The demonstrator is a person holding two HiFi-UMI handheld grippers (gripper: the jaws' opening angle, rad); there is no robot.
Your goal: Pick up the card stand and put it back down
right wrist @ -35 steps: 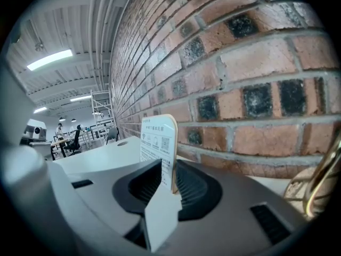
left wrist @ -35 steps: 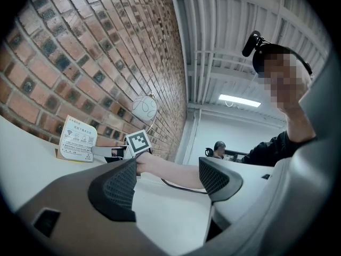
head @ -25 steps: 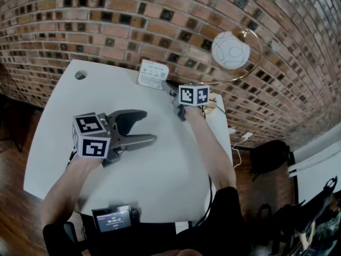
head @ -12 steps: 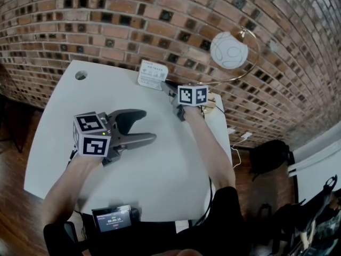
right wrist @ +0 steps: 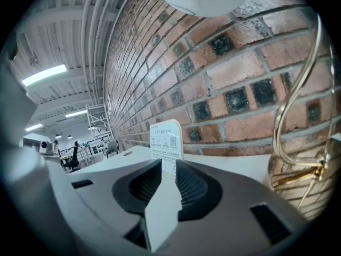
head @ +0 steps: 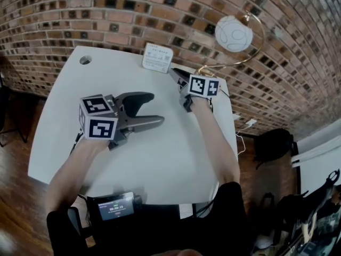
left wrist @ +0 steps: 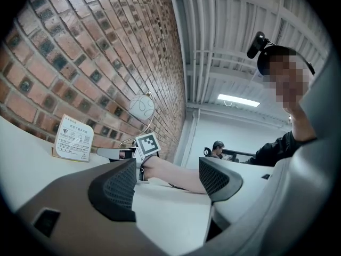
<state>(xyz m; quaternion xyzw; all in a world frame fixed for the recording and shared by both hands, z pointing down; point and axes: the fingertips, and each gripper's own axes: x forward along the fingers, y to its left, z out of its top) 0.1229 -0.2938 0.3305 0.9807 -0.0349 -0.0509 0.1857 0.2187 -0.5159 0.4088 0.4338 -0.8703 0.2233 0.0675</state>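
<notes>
1. Two grippers are over the white table [head: 160,159]: the right gripper [head: 172,70] is by the job, the left gripper [left wrist: 169,179] isn't.
2. Card stand [head: 157,57] sits upright on the table near the far edge, just in front of the brick wall [head: 106,15]. Base is down, not lifted.
3. Right gripper: jaws part-way apart w/ a narrow slot btw the pads, nothing pinched. Its own view shows the card dead ahead, lined up w/ the slot, just beyond the tips. The left gripper view shows a small gap btw tips & stand.
4. Left gripper: jaws wide apart, empty, held mid-table, well apart from the stand.
5. Step, my read: stand's down & free, so it's either line-up for the pick or set-down already done. Can't tell which from this alone.
6. If the pick is next: ease fwd till the pads straddle the card's edge, low near the base. Squeeze, lift straight up, then lower flat & let go.
7. Risks, prob.: thin card may flex or tip. Lamp [head: 233,34] stands close on the right, so keep clear of its stem.
</notes>
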